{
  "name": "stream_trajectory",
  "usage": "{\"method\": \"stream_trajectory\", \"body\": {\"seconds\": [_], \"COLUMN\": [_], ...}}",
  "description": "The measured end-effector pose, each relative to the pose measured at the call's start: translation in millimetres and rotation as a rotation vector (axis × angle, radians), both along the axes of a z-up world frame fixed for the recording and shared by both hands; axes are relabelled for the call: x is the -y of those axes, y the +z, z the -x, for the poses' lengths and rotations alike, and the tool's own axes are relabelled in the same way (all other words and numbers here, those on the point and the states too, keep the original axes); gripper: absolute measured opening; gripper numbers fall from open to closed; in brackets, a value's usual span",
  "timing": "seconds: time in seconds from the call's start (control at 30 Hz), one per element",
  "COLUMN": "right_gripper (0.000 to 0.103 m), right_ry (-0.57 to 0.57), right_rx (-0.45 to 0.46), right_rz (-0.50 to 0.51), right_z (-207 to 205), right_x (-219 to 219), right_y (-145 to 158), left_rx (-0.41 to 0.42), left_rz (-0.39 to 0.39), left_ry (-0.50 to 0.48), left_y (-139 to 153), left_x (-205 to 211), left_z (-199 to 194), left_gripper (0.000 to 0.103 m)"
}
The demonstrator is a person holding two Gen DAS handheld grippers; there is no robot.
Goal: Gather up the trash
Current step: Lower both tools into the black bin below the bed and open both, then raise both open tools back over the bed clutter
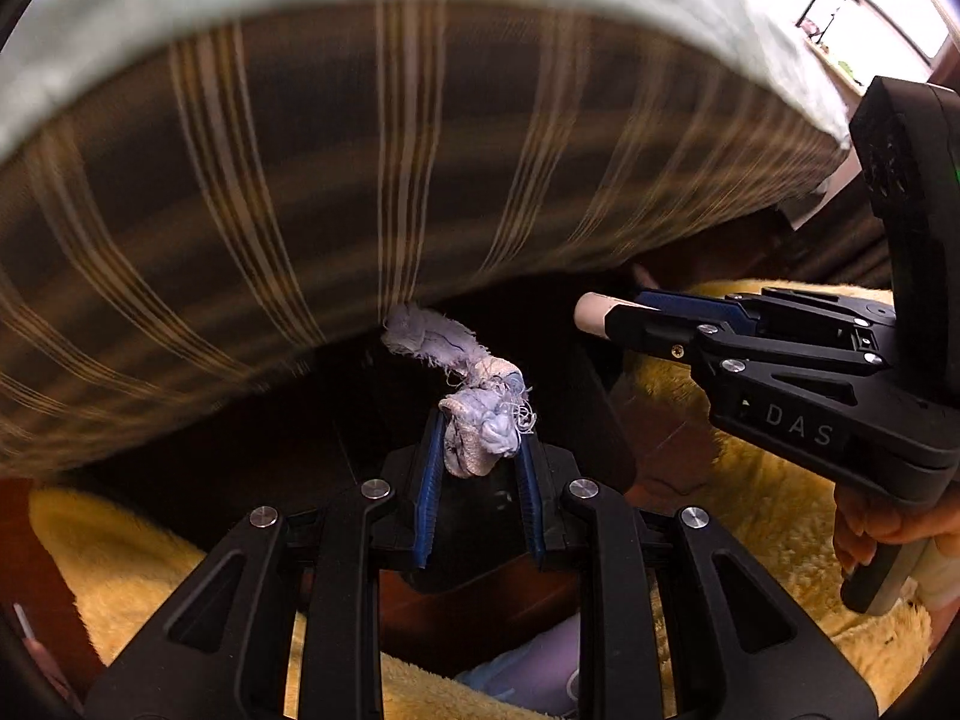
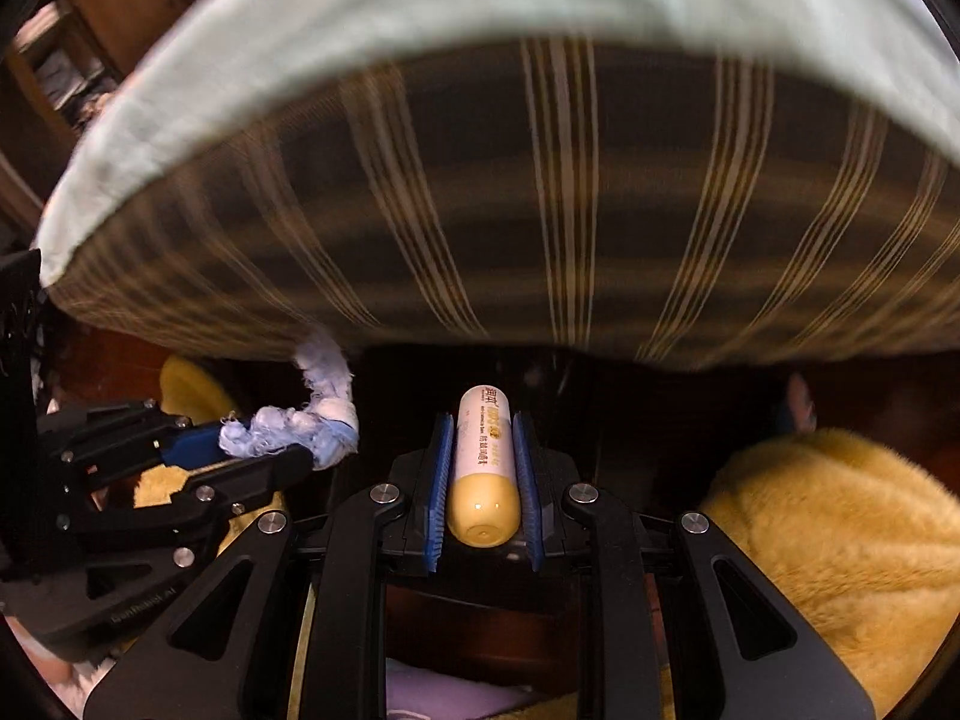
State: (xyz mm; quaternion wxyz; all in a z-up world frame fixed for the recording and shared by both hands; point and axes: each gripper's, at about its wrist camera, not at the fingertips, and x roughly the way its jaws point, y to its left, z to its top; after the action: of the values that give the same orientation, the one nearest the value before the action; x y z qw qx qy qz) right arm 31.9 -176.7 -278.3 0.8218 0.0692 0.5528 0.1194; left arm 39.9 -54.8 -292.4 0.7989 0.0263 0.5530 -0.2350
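My left gripper (image 1: 481,438) is shut on a crumpled pale blue-white tissue wad (image 1: 474,420), whose frayed tail reaches up toward the striped bed side. In the right wrist view the same left gripper (image 2: 270,450) comes in from the left with the tissue wad (image 2: 300,426) between its blue pads. My right gripper (image 2: 480,456) is shut on a small white tube with a yellow cap (image 2: 485,468), cap end toward the camera. From the left wrist view the right gripper (image 1: 618,315) enters at the right, the tube's white end (image 1: 591,313) poking out past its fingers.
A mattress side in dark cloth with tan stripes (image 1: 360,192) under a pale green sheet (image 1: 180,12) fills the upper view. Below it is a dark gap over a brown floor. A fluffy yellow rug (image 2: 840,540) lies at both sides. A hand (image 1: 882,528) holds the right gripper's handle.
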Motion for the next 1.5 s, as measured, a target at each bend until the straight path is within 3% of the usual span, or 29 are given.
{"method": "stream_trajectory", "body": {"seconds": [0.2, 0.27, 0.3, 0.37, 0.43, 0.5, 0.67, 0.77, 0.97, 1.13, 1.33, 1.5], "right_gripper": [0.024, 0.026, 0.030, 0.051, 0.051, 0.052, 0.079, 0.086, 0.089, 0.089, 0.089, 0.089], "right_ry": [-0.031, -0.039, -0.046, -0.057, -0.069, -0.088, -0.145, -0.161, -0.174, -0.170, -0.163, -0.190], "right_rx": [-0.035, -0.032, -0.029, -0.021, -0.011, 0.008, 0.121, 0.211, 0.337, 0.390, 0.447, 0.463], "right_rz": [-0.003, -0.005, -0.007, -0.010, -0.008, -0.018, -0.022, -0.019, -0.017, -0.029, -0.017, -0.034], "right_z": [-10.1, -13.6, -15.0, -16.9, -18.4, -18.6, -17.0, -14.4, -19.3, -41.9, -78.4, -117.3], "right_x": [-1.1, -0.2, 1.0, 3.5, 8.4, 15.5, 33.9, 44.5, 60.0, 68.4, 66.3, 66.8], "right_y": [-14.2, -13.9, -13.0, -8.9, -5.0, 4.1, 49.1, 83.8, 138.8, 160.2, 175.9, 183.6], "left_rx": [-0.041, -0.042, -0.040, -0.037, -0.034, -0.017, 0.097, 0.185, 0.307, 0.387, 0.446, 0.461], "left_rz": [-0.009, -0.014, -0.014, -0.015, -0.019, -0.027, -0.040, -0.023, -0.002, -0.025, -0.055, -0.062], "left_ry": [0.012, 0.015, 0.017, 0.023, 0.033, 0.047, 0.074, 0.089, 0.142, 0.183, 0.214, 0.261], "left_y": [-17.0, -17.7, -20.9, -21.6, -19.4, -13.3, 26.5, 63.1, 115.7, 148.2, 172.7, 171.9], "left_x": [2.4, 3.6, 2.3, 0.2, -3.2, -9.4, -19.9, -24.9, -37.5, -40.5, -42.2, -38.5], "left_z": [-7.5, -7.1, -7.8, -7.9, -9.6, -11.5, -8.7, -6.8, -13.8, -39.4, -77.0, -116.5], "left_gripper": [0.024, 0.031, 0.035, 0.037, 0.039, 0.042, 0.064, 0.076, 0.084, 0.085, 0.085, 0.085]}}
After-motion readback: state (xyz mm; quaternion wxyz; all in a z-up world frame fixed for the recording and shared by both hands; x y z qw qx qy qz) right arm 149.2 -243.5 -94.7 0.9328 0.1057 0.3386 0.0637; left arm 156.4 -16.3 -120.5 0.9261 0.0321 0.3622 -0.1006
